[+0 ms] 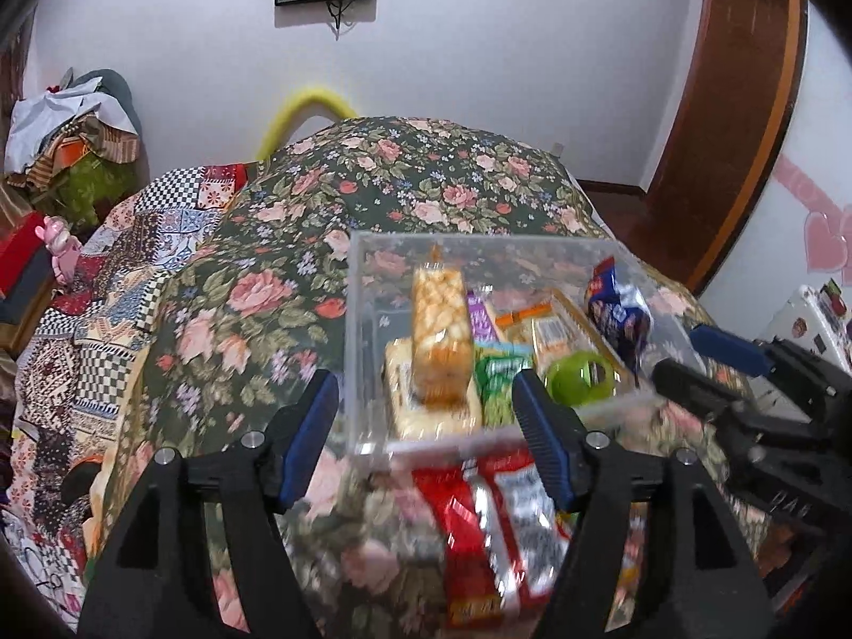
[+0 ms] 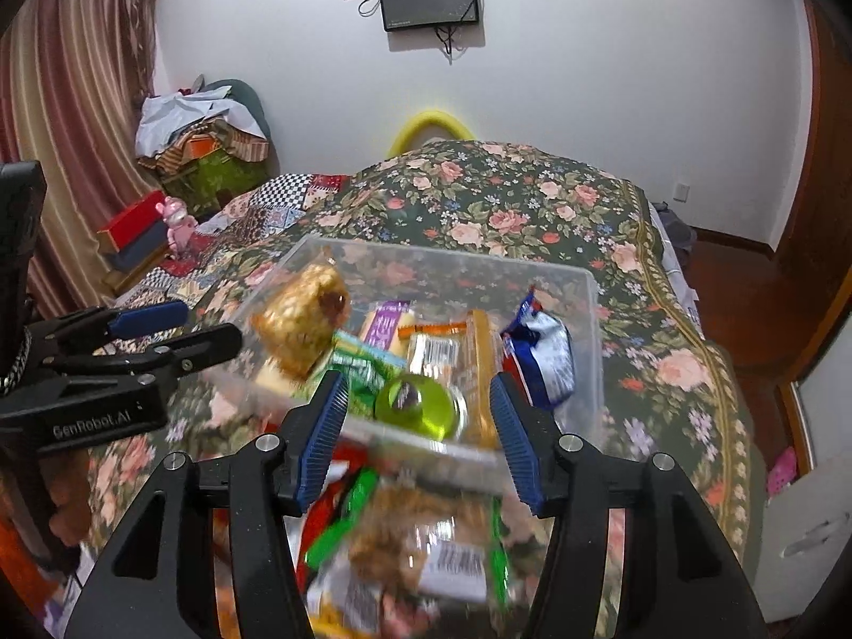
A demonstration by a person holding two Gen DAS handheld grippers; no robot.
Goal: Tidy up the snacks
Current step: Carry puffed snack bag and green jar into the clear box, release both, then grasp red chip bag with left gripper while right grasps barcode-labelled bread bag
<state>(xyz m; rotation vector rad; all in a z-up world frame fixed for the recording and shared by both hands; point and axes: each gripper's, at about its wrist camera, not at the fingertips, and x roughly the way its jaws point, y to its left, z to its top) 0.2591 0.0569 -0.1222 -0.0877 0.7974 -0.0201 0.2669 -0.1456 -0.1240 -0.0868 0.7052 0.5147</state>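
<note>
Several snacks already sit in the clear bin (image 1: pixel 367 319) ahead; red packet (image 1: pixel 479 522) and green-edged packet (image 2: pixel 426 548) below both tools (image 1: pixel 426 426) (image 2: pixel 418 420), jaws apart, remain.

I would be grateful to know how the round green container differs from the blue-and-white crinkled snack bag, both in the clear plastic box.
The round green container is smooth, rigid-looking and translucent; the blue-and-white crinkled snack bag is soft, creased and opaque. The container lies low near the front wall; the bag stands taller against the right side. Both sit inside the clear plastic box.
</note>
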